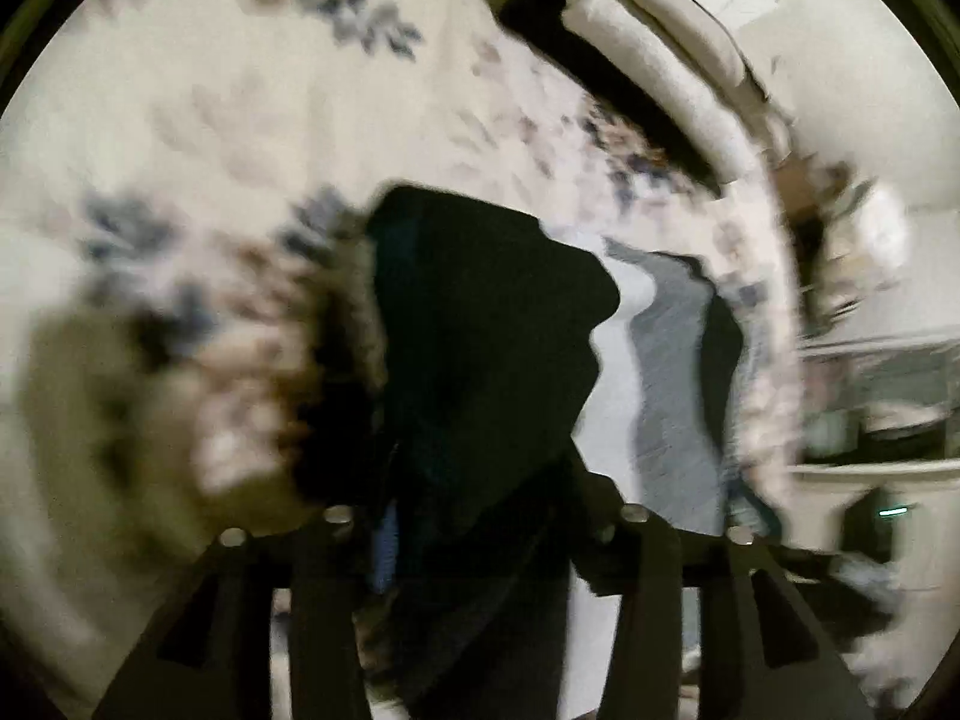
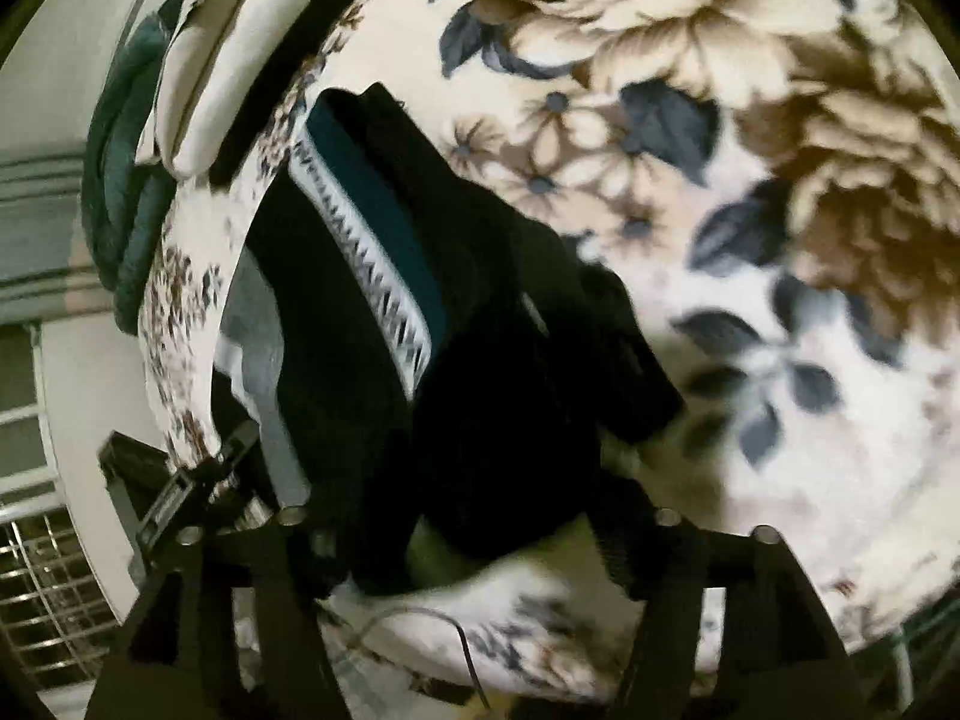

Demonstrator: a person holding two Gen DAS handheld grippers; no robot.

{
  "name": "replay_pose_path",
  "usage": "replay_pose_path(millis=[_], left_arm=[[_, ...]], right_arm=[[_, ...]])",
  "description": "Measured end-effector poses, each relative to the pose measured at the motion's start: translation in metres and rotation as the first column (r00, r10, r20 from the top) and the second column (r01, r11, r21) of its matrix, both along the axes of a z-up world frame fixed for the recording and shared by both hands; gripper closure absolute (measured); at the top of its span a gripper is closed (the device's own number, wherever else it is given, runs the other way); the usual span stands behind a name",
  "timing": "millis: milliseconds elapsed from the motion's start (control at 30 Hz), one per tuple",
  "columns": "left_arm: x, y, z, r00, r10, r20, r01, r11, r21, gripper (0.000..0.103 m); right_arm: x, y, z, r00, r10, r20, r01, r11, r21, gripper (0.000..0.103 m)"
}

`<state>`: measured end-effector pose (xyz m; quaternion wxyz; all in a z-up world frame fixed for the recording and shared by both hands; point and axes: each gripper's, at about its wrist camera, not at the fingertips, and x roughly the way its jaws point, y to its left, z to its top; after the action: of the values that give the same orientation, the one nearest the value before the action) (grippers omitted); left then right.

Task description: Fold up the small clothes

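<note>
A dark garment point(image 1: 480, 330) hangs from my left gripper point(image 1: 480, 516), which is shut on its edge; the cloth drapes down between the fingers over the floral blanket point(image 1: 240, 90). The left view is blurred by motion. In the right wrist view the same dark garment point(image 2: 480, 390) lies bunched on the blanket point(image 2: 780, 420), with a teal band and a white zigzag trim point(image 2: 372, 252). My right gripper point(image 2: 480, 528) has its jaws spread wide with the dark cloth's edge between them. A grey and white garment point(image 1: 660, 372) lies beside the dark one.
Cream pillows point(image 1: 648, 42) lie at the bed's far edge, also seen in the right wrist view point(image 2: 240, 60). A teal blanket point(image 2: 120, 192) hangs at the bed's side. A wire rack point(image 2: 48, 588) stands beyond the bed edge. A thin cable point(image 2: 420, 618) lies near my right gripper.
</note>
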<state>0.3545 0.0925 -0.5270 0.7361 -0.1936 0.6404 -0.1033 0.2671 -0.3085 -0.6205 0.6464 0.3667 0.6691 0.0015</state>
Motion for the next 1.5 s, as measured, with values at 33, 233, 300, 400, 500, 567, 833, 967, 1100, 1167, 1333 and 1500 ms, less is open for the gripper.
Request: replay_pose_path(millis=[33,233,300,400,500,567,833,967,1100,1167,1333,1500], left_arm=[[-0.006,-0.002,0.010,1.000,-0.011,0.013,0.010,0.997,0.071,0.055],[-0.050,-0.006,0.052,0.999,0.013,0.048,-0.023,0.977,0.212,0.026],[-0.053,-0.021,0.052,0.998,0.003,0.055,-0.016,0.968,0.250,0.016],[-0.048,-0.049,0.035,0.999,-0.009,0.053,-0.006,0.958,0.285,0.015],[-0.037,-0.076,0.010,0.999,-0.015,0.035,0.004,0.959,0.283,0.015],[-0.031,-0.085,-0.006,1.000,-0.015,0.026,0.007,0.958,0.285,0.010],[-0.014,-0.076,-0.033,0.997,0.014,0.073,-0.027,0.984,0.179,0.000],[-0.020,-0.069,-0.034,0.989,0.087,0.122,-0.103,0.986,0.133,0.000],[-0.021,-0.069,-0.033,0.987,0.107,0.117,-0.123,0.982,0.142,0.000],[-0.021,-0.068,-0.026,0.989,0.114,0.096,-0.128,0.980,0.155,0.000],[-0.030,-0.046,0.015,0.974,0.169,0.149,-0.200,0.954,0.225,0.000],[-0.017,-0.015,0.032,0.968,0.194,0.161,-0.235,0.926,0.295,0.000]], right_arm=[[-0.006,-0.002,0.007,1.000,0.011,-0.016,-0.011,1.000,-0.012,0.027],[-0.022,-0.020,0.059,0.998,0.037,-0.043,-0.040,0.996,-0.084,0.026],[-0.018,-0.028,0.080,0.998,0.054,-0.035,-0.057,0.992,-0.111,0.026],[0.000,-0.037,0.104,0.994,0.110,-0.029,-0.113,0.978,-0.174,0.023],[0.024,-0.043,0.111,0.985,0.170,-0.038,-0.175,0.955,-0.242,0.023],[0.040,-0.042,0.111,0.978,0.209,-0.025,-0.207,0.936,-0.283,0.023],[0.100,-0.010,0.079,0.936,0.351,0.000,-0.336,0.895,-0.294,0.023],[0.128,0.014,0.059,0.912,0.409,0.016,-0.383,0.867,-0.318,0.023],[0.154,0.029,0.035,0.906,0.423,0.015,-0.399,0.865,-0.305,0.023],[0.163,0.032,0.023,0.910,0.414,0.021,-0.390,0.872,-0.294,0.023],[0.173,0.049,-0.001,0.899,0.437,0.018,-0.420,0.875,-0.241,0.094],[0.170,0.056,0.039,0.888,0.439,0.136,-0.373,0.861,-0.347,0.098]])
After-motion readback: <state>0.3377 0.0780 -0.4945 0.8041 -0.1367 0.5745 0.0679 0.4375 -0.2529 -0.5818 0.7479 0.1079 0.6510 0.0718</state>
